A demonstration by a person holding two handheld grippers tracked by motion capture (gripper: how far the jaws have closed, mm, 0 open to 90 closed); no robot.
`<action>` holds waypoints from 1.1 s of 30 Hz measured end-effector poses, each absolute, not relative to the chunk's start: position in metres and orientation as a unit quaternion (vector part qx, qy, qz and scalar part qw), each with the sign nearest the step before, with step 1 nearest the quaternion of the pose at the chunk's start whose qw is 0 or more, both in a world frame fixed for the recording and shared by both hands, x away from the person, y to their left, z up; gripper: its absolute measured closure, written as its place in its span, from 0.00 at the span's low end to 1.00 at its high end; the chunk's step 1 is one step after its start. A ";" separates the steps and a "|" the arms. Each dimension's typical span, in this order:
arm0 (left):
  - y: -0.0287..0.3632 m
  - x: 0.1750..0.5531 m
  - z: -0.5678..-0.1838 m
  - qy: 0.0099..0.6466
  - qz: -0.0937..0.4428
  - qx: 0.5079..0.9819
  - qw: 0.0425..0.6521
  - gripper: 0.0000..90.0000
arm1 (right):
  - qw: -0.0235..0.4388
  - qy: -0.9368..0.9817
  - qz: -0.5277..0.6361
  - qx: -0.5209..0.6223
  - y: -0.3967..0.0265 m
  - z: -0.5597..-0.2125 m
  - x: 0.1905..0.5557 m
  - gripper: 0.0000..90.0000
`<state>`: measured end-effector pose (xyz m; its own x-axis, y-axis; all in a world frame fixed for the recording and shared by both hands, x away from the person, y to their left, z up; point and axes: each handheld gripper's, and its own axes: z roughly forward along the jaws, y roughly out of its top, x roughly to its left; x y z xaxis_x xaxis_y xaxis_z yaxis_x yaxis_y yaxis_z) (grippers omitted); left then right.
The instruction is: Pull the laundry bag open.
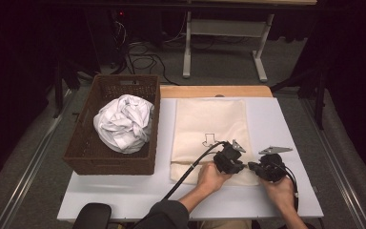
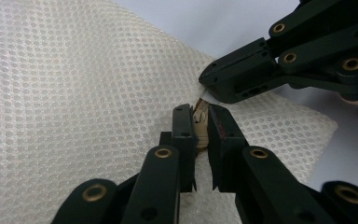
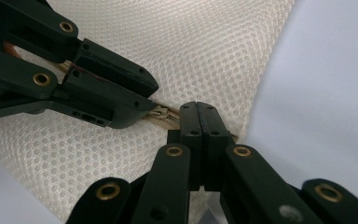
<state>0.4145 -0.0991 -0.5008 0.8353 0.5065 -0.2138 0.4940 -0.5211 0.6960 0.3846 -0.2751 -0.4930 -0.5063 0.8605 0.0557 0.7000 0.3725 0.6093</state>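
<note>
Off to the far left of the claws sits a brown wicker basket [image 1: 78, 143] with a crumpled bundle of white laundry [image 1: 124, 121] in it, well apart from the work. Just right of it, flat on the white counter [image 1: 124, 195], lies a cream mesh laundry bag [image 1: 209, 119], its near, zippered edge right under both claws.

The left claw [image 2: 200, 133] is clamped on the small brass zipper pull [image 2: 200, 122], the tab pinched between its jaws. Touching it on the far side, the right claw [image 3: 199, 116] is pressed tight together on the bag's edge at the zipper line [image 3: 165, 116], nearly tip to tip with the other.

What could go wrong, to my eye: the tab is small and slick, so a pull at an angle could slip it out of the left claw. If the right claw's hold on the mesh gives, the whole bag would drag along instead of the zipper running. The two tips are so close they could knock together.

For room, the zipper edge runs leftward along the bag's near side with bare counter in front of it. The right claw sits near the bag's right corner, with open counter beyond, and the counter's near edge lies close behind both hands.
</note>
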 end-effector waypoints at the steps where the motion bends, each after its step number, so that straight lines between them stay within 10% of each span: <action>1: -0.099 0.415 -0.501 0.286 0.008 0.872 0.396 0.91 | 0.137 0.817 0.294 0.478 -0.275 -0.493 0.385 1.00; 33: -0.098 0.413 -0.500 0.278 0.009 0.874 0.399 0.91 | 0.131 0.816 0.293 0.481 -0.278 -0.494 0.386 1.00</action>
